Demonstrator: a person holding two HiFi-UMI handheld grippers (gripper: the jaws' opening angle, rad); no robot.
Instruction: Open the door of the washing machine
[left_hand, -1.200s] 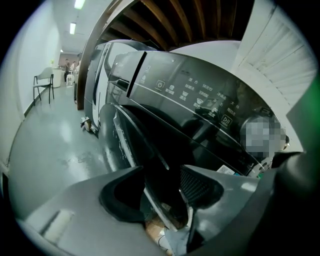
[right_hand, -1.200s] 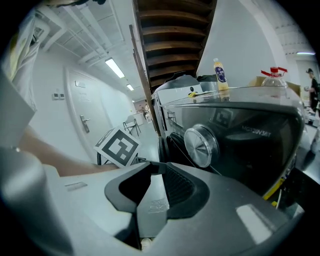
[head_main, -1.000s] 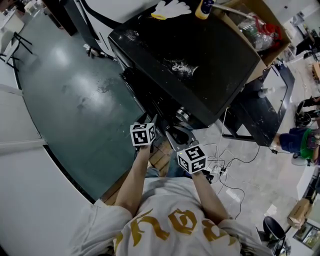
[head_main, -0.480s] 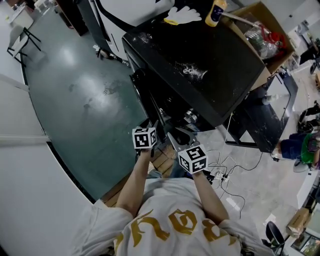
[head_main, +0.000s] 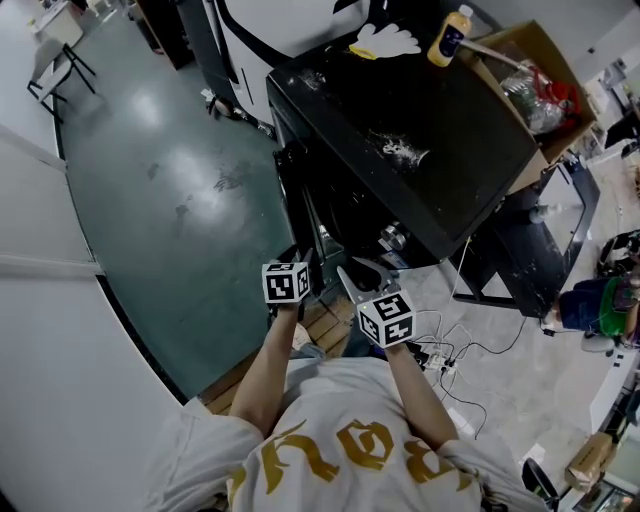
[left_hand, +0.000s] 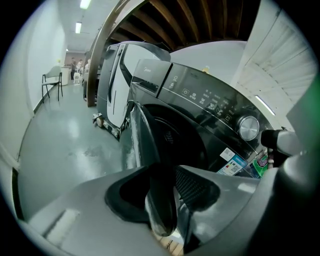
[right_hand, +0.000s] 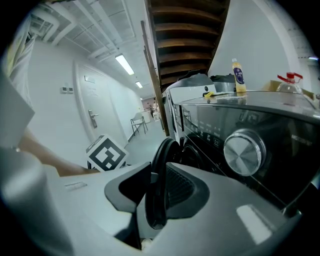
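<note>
The black washing machine (head_main: 420, 110) stands ahead of me, and its round door (head_main: 305, 215) swings out to the left over the green floor. My left gripper (head_main: 306, 260) is shut on the door's outer edge (left_hand: 142, 135), and the shiny rim runs between its jaws (left_hand: 162, 192). My right gripper (head_main: 356, 272) sits just to the right and is shut on the same door rim (right_hand: 160, 160). The dark drum opening (left_hand: 177, 142) shows behind the door. The silver knob (right_hand: 243, 152) lies to the right on the control panel.
A yellow bottle (head_main: 450, 36), a white glove (head_main: 388, 42) and a cardboard box (head_main: 530, 70) lie on or beside the machine's top. Cables and a power strip (head_main: 440, 345) lie on the floor at the right. A white appliance (left_hand: 117, 95) and a chair (left_hand: 52, 80) stand further left.
The door has swung further out from the machine's front. Both grippers stay on its rim near my body, and the machine now lies higher and further right in the head view.
</note>
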